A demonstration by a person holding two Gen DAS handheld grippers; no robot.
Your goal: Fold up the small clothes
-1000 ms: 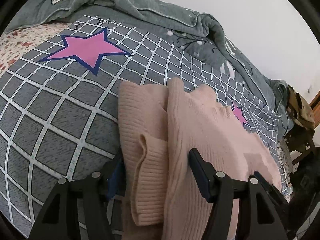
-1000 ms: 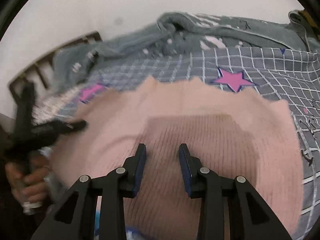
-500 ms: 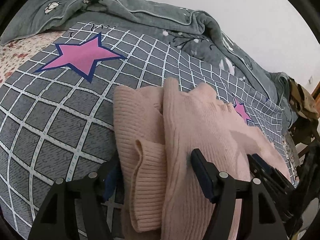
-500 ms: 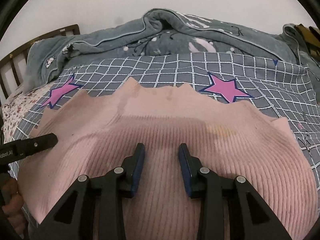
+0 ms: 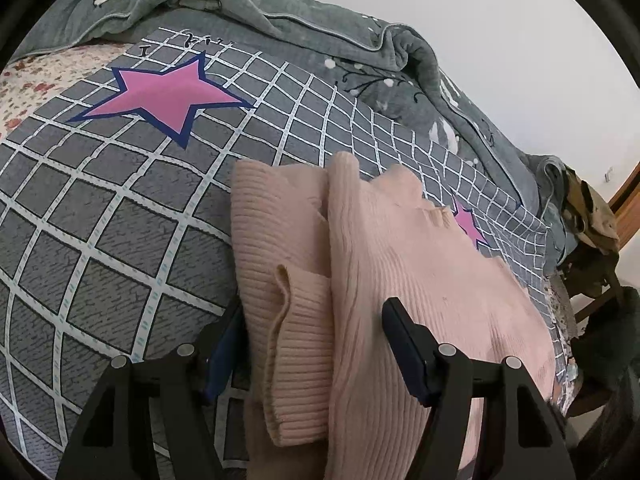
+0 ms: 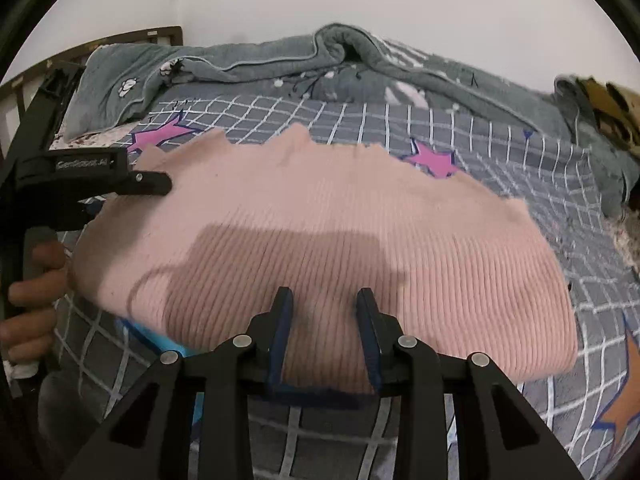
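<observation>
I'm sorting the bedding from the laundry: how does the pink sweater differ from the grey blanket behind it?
The pink sweater is plain ribbed knit; the grey blanket is plush with small printed motifs. The sweater lies flat, partly folded, on the checked sheet; the blanket is bunched along the wall. Both are soft fabric on the bed.

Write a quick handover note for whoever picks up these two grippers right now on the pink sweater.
Left gripper: jaws wide, straddling the folded sleeve cuff at the sweater's left edge; pads not visibly pressing.
Right gripper: jaws apart over the near hem of the pink ribbed sweater, not pinching it.
The sweater lies flat on the checked star bedsheet, grey quilt bunched behind it.
Done: the left sleeve is folded in over the body.
Left: fold the other side in, then fold the body and square it up.
</observation>
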